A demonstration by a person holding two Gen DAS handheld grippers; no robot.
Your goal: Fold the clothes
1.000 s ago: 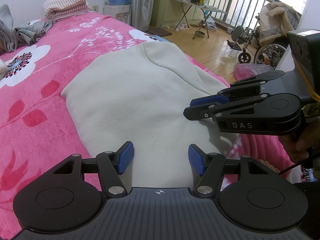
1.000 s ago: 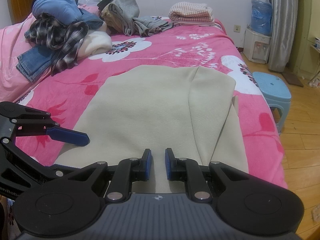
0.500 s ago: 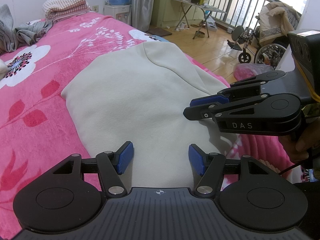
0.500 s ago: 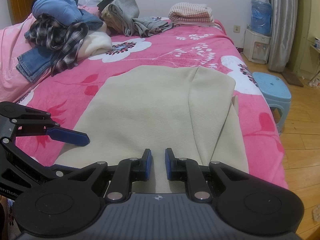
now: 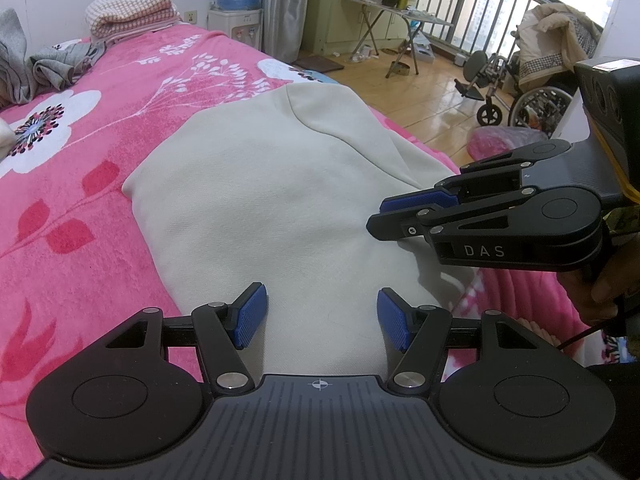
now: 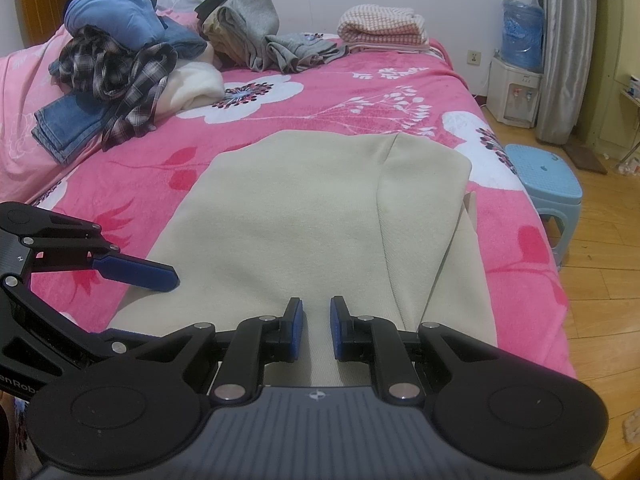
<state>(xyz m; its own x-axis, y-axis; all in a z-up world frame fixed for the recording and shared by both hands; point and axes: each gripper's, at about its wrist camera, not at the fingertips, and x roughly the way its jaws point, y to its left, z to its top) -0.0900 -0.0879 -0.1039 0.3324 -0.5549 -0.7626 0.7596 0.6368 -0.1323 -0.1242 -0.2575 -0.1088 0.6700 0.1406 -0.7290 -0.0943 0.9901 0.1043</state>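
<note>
Across the pink flowered bed [image 6: 360,92] nothing has shifted: the cream fleece garment [image 6: 304,216] lies flat, left tool [image 5: 320,318] open, right tool [image 6: 315,328] nearly closed on nothing, so folding is paused.

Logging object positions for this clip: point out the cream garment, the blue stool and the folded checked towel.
cream garment [image 6: 304,216], right wrist view, flat middle of the cloth
blue stool [image 6: 544,178], right wrist view, seat top
folded checked towel [image 6: 380,26], right wrist view, upper fold

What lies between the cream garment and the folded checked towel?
Only bare pink blanket, seen in the right wrist view, separates the cream garment from the checked towel.
</note>
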